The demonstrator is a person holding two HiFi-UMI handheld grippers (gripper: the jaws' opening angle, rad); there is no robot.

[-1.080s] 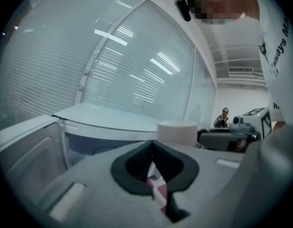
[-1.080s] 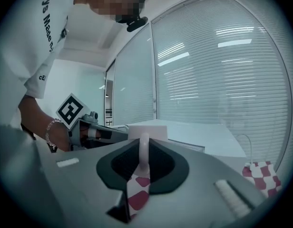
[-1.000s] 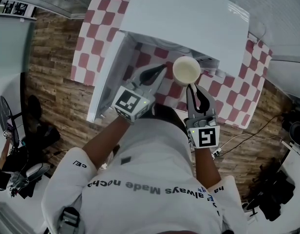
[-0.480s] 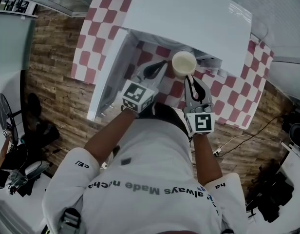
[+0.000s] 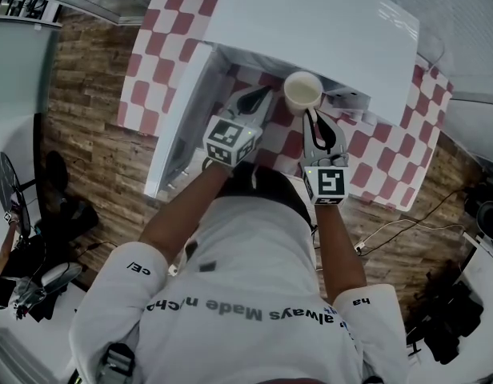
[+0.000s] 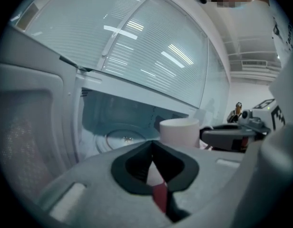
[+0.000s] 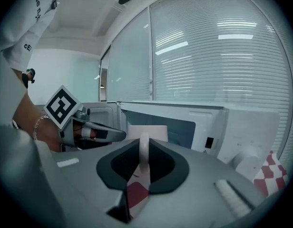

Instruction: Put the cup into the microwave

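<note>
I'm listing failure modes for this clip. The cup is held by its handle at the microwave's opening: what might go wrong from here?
The right gripper pinches only the thin handle of the cup, which may swing or slip.
The cup sits at the front edge of the microwave, so its rim might knock the casing going in.
The shut left gripper is close beside the cup and might bump it.
</note>
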